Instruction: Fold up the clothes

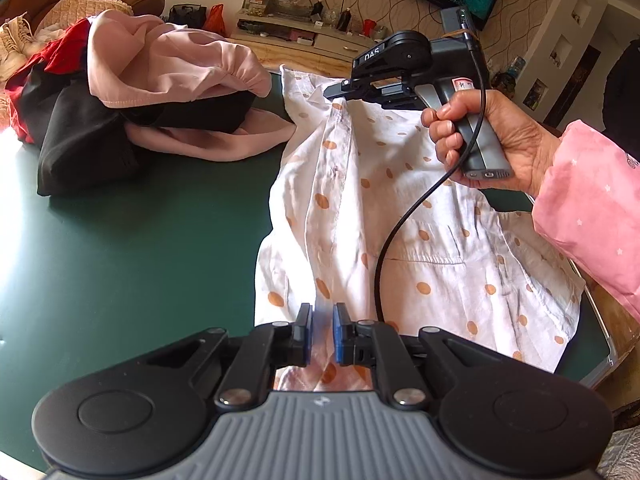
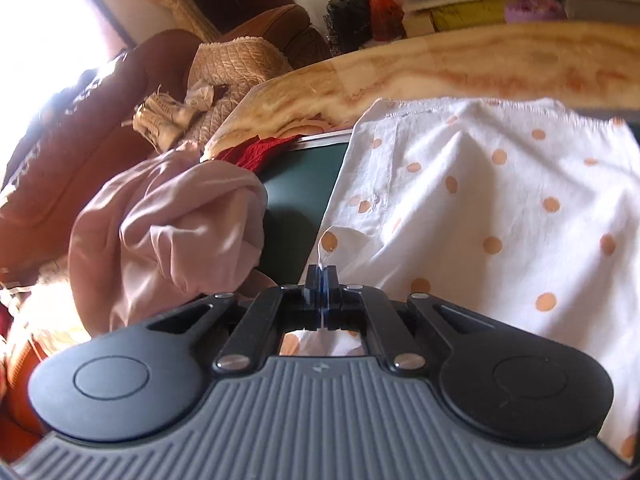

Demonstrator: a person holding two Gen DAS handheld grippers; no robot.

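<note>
Shirt pinched at both ends, ready for a fold

White cotton shirt with orange polka dots [image 1: 424, 216] lies lengthwise on the dark green worktop [image 1: 140, 240], and both tools grip it. The left tool [image 1: 322, 334] has its blue pads [image 1: 306, 332] drawn close together with a raised ridge of the white fabric running between them; they appear clamped on the near hem, though a narrow gap filled by cloth shows. The right tool [image 2: 321, 280] has its fingers pressed fully together on a small peak of the shirt's edge, which stands up just above the tips. In the left wrist view this same tool [image 1: 340, 94] sits at the far end of the shirt, held by a hand [image 1: 492, 140] in a pink sleeve [image 1: 592, 208], with a black cable [image 1: 404, 220] looping down over the cloth.

Holding opposite ends along one line lets the person keep the fabric taut and carry one side over the other, so the crease should fall straight; that is my reading of the grips. The placket and a chest pocket [image 1: 432, 248] face up, which suggests the fold has barely begun.

Beside the shirt, to its left, a heap of unfolded clothes waits: a pale pink garment [image 1: 172, 68] on top of a black one [image 1: 100, 132], with red fabric [image 1: 60, 56] behind. They lie close to the shirt's far edge, so a wide sweep could drag them.
</note>
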